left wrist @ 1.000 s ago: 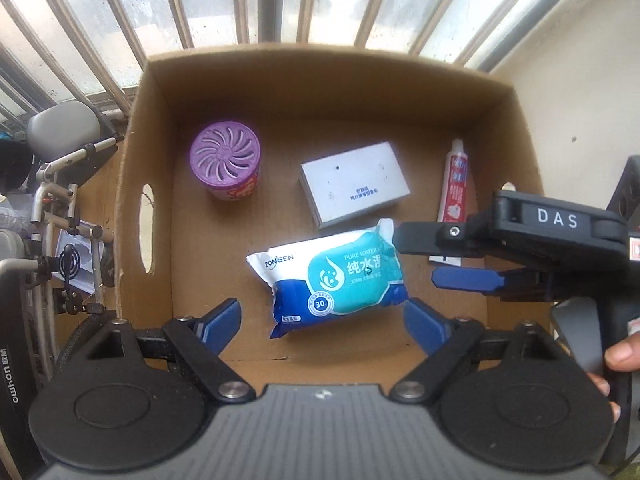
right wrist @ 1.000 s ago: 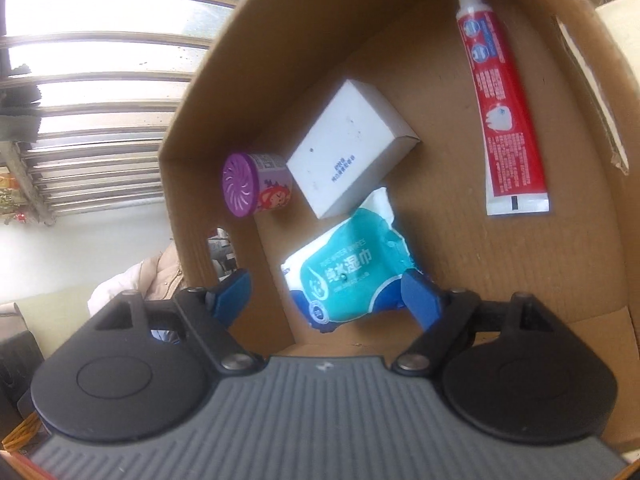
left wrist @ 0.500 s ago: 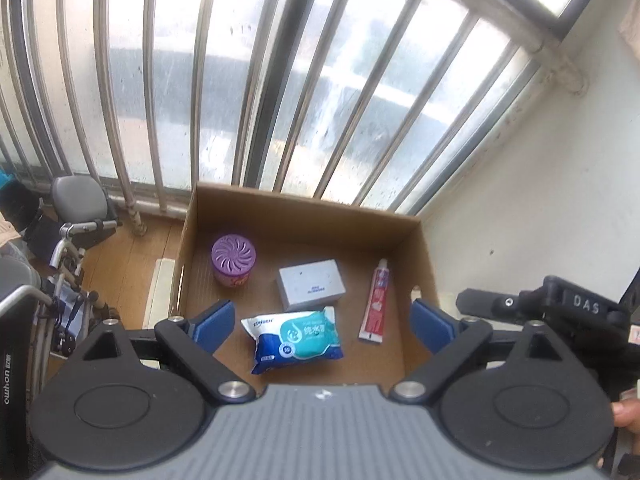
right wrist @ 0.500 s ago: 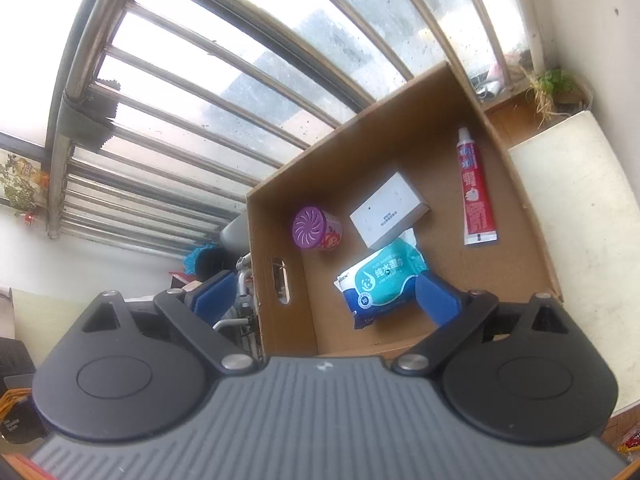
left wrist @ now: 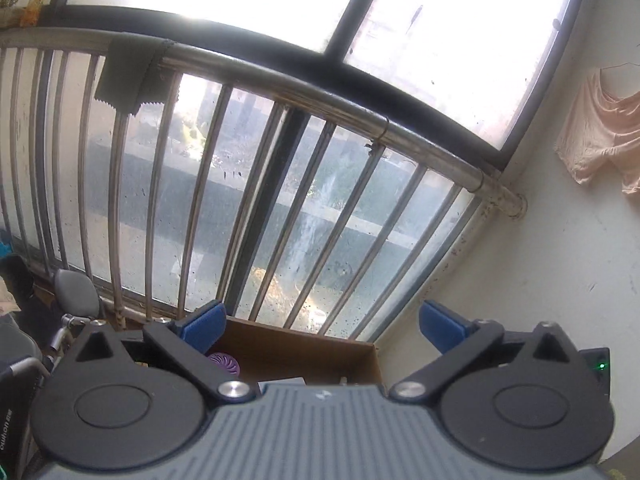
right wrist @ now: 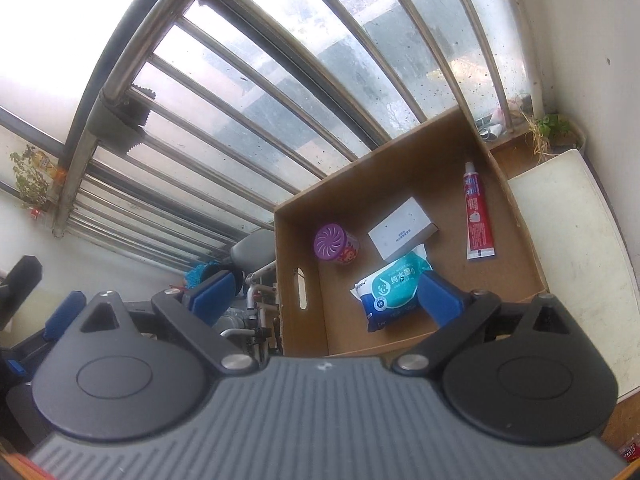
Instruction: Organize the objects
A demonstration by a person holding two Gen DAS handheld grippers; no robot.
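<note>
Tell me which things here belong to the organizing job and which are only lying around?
Job: cardboard box, wet wipes pack, white box, toothpaste tube, purple air freshener.
Lying around: pink cloth, dark rag, white board, small plant.

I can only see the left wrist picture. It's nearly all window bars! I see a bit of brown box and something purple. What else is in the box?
Observer: The right wrist view looks down into the cardboard box. Beside the purple air freshener lies a white box.
Operator: Anything blue?
Observer: Yes, a blue pack of wet wipes lies nearer the camera than the white box, partly behind one blue fingertip.
Operator: Is that everything?
Observer: One more: a red and white toothpaste tube lies flat by the box's right wall.
Operator: Are the grabbers holding something?
Observer: No. The right gripper and the left gripper are both open and empty.
</note>
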